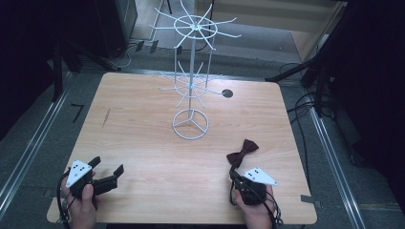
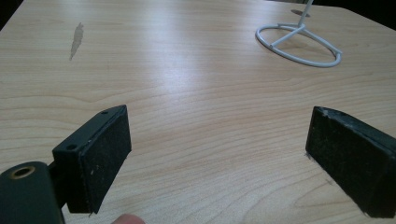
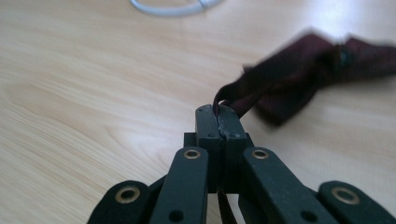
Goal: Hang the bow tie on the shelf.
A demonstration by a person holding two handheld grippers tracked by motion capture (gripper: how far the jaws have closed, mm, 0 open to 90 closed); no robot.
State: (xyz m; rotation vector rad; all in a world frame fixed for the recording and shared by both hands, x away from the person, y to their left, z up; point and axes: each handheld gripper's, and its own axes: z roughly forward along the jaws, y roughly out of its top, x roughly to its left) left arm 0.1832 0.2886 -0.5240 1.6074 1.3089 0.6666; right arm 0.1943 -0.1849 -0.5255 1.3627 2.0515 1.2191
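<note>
You see a dark red bow tie (image 1: 242, 151) on a light brown wooden table (image 1: 143, 138) with thin stripes. The wire rack (image 1: 191, 71) is white. Your two grippers (image 1: 106, 175) (image 1: 235, 172) are black.

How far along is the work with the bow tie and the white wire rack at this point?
Done: the right tool is shut on an edge of the dark red bow tie. In hand: the tie lies low over the table near that hand. Left: probably carrying it to the bare white wire rack. The left tool rests open.
</note>
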